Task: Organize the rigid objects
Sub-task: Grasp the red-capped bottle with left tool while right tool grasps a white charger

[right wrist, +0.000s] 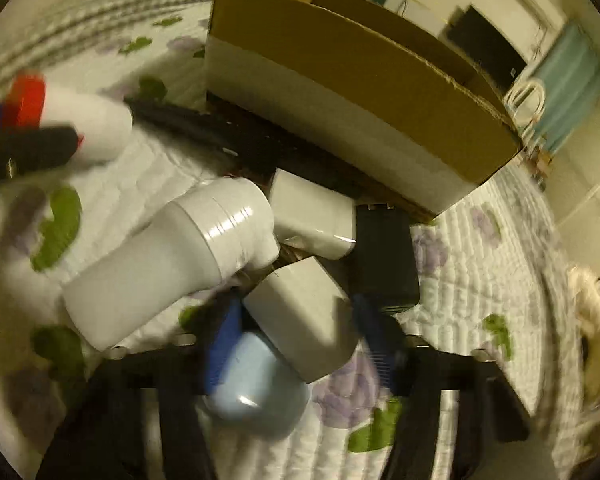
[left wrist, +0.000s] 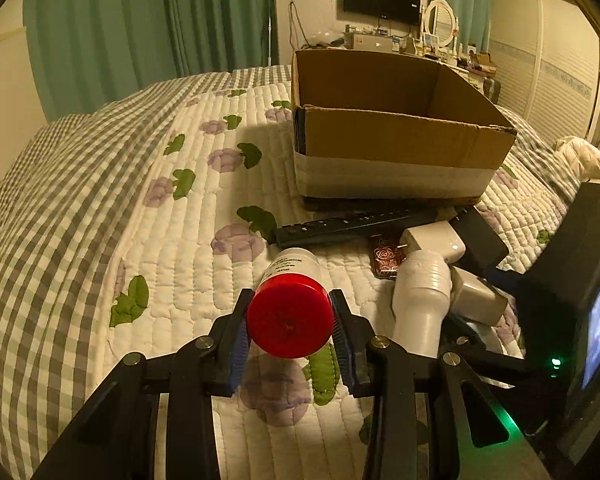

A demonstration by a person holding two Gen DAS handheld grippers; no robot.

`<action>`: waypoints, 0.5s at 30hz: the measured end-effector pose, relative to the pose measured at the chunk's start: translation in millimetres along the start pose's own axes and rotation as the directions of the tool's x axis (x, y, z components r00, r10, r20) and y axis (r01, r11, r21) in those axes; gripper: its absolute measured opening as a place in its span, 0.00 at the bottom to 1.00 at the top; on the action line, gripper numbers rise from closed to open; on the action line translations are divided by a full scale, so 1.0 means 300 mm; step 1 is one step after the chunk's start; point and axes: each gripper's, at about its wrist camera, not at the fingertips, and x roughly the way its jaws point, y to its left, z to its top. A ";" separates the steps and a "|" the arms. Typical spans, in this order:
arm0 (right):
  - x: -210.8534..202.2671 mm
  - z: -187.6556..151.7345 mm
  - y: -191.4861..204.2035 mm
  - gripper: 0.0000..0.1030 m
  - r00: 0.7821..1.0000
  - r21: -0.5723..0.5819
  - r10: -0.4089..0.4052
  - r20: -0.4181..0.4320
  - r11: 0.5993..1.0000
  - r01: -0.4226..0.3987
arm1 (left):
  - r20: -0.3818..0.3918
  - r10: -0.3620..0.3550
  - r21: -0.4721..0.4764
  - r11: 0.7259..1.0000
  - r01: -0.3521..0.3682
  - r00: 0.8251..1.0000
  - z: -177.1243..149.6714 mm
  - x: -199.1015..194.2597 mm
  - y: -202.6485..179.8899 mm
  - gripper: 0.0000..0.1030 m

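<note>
One cardboard box (left wrist: pixel 396 140), interior floor hidden, left tongs (left wrist: pixel 290 334) gripping red-capped bottle (left wrist: pixel 290 316)

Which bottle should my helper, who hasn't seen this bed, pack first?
Find the open cardboard box on the quilted bed. Before it lies a black remote; nearer, the left gripper clamps a white bottle. Its red cap is unique there.

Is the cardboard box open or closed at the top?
Open. The cardboard box has no lid or flaps over it, and the left wrist view shows its bare inner walls. Its floor is hidden, so whether anything lies inside cannot be told.
</note>
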 end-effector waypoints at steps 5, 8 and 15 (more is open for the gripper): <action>-0.051 0.000 -0.078 0.34 0.998 0.116 0.036 0.050 0.992 -0.041 | 0.004 0.001 -0.006 1.000 -0.001 1.000 0.008 -0.014 0.002 0.36; -0.080 0.010 -0.137 0.30 0.994 0.195 0.078 0.075 0.977 -0.091 | 0.019 -0.001 -0.003 1.000 0.001 1.000 0.023 -0.036 -0.003 0.36; -0.200 0.013 -0.275 0.28 0.979 0.326 0.126 0.163 0.929 -0.174 | 0.061 -0.013 0.002 1.000 0.013 0.998 0.080 -0.111 -0.026 0.35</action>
